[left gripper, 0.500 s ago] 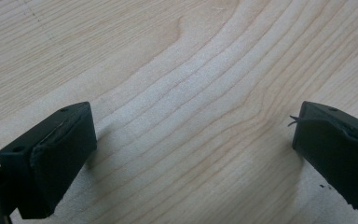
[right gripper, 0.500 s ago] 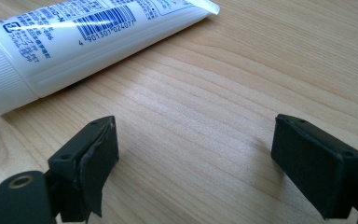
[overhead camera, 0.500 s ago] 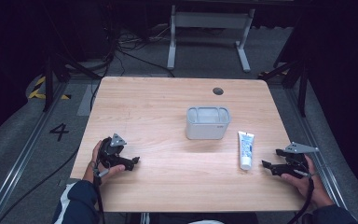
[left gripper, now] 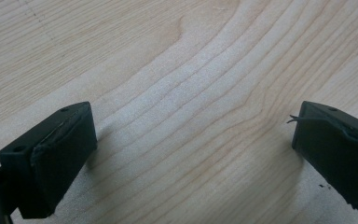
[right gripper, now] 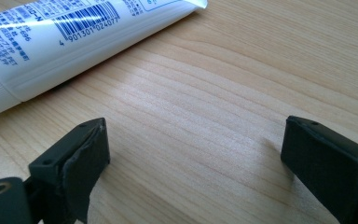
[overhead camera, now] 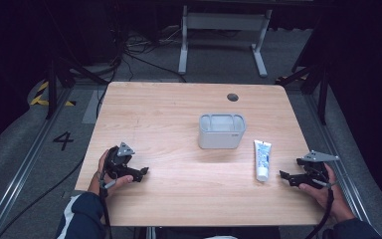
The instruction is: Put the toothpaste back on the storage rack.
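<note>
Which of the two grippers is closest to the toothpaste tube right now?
The right gripper: its open jaws sit just beside the white toothpaste tube, near its cap end. The left gripper lies across the table.

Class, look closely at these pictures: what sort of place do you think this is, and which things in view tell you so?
Probably a lab or test room for recording handling work. A bare wooden table stands on a grey floor with a painted number 4, loose cables trail behind, and dark curtains close it in.
</note>
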`<state>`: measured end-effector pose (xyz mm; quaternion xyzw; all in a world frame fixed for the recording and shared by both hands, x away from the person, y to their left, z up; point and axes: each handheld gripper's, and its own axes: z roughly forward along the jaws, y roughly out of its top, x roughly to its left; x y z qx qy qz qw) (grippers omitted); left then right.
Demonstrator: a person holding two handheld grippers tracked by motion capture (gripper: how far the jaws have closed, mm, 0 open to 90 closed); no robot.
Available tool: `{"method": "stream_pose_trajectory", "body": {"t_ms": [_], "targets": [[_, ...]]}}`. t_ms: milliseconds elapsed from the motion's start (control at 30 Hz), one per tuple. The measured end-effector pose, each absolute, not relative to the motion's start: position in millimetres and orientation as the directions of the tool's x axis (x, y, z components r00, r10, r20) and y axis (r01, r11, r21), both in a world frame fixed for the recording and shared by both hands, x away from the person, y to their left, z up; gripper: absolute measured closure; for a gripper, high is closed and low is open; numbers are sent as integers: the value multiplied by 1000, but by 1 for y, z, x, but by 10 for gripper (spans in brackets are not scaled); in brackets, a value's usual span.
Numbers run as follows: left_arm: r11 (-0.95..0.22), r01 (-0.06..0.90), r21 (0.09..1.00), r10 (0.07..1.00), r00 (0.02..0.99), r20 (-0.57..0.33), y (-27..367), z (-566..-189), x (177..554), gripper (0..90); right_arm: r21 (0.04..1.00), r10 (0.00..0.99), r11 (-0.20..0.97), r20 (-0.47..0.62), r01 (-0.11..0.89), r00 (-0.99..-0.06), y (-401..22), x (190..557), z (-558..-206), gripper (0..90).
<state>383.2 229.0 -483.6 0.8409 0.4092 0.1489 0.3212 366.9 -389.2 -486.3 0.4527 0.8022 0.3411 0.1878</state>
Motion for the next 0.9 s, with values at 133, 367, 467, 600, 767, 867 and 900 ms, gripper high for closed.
{"method": "stream_pose_trajectory", "body": {"t_ms": [133,367,467,600,767,867,900], "targets": [[-472,581,664,776,631,0,230,-483,384,1,715,852,365,1,596,-524,-389,367,-486,70],[-465,587,662,777,629,-12,229,-484,384,5,698,854,369,7,614,-521,-389,370,-485,33],[-465,588,662,777,629,-13,229,-484,384,5,692,859,368,3,621,-513,-388,371,-485,34],[-468,586,661,773,634,-15,230,-484,384,2,688,855,369,11,625,-518,-388,372,-482,132],[-466,588,661,776,631,-14,229,-484,384,2,689,838,396,-1,606,-546,-383,370,-477,226],[-463,589,662,778,629,-16,229,-484,383,2,697,832,393,8,599,-555,-380,370,-473,231],[-465,589,662,777,629,-14,229,-484,384,2,701,829,394,7,594,-559,-379,369,-471,229]]}}
